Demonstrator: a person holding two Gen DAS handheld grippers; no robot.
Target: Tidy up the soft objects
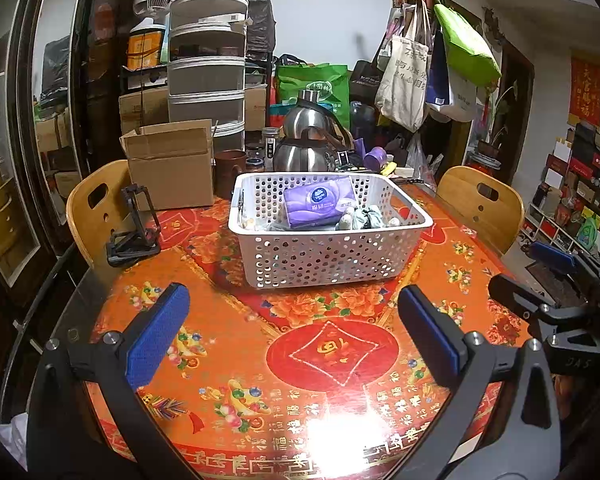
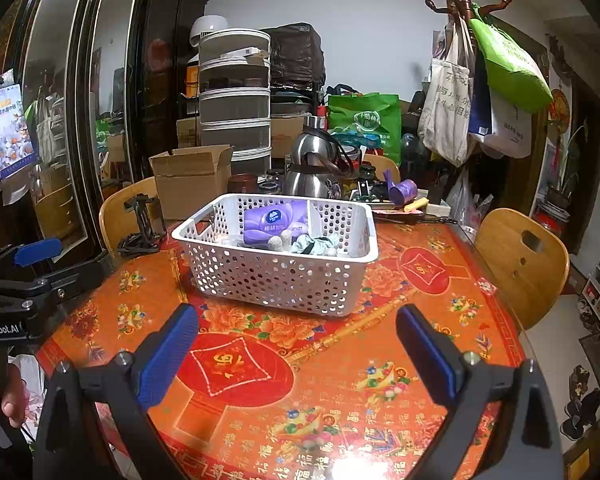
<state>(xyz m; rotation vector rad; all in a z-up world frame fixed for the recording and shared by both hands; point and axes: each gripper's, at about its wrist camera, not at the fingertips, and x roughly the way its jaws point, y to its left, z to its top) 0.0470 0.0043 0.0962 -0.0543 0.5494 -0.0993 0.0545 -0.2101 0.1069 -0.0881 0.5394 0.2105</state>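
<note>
A white perforated basket [image 1: 324, 258] stands on the red-and-orange table, also in the right wrist view [image 2: 276, 280]. Inside it lie a purple tissue pack [image 1: 320, 200] [image 2: 274, 220] and bunched grey-green soft cloths or socks [image 1: 360, 218] [image 2: 316, 245]. My left gripper [image 1: 292, 336] is open and empty, held above the table short of the basket. My right gripper [image 2: 296, 356] is open and empty, also short of the basket. Each gripper shows at the edge of the other's view.
A black phone stand [image 1: 134, 228] sits left of the basket. A cardboard box [image 1: 170, 164], steel kettles [image 1: 306, 148], jars and clutter line the table's far edge. Wooden chairs [image 1: 96, 212] [image 2: 520, 264] stand at both sides.
</note>
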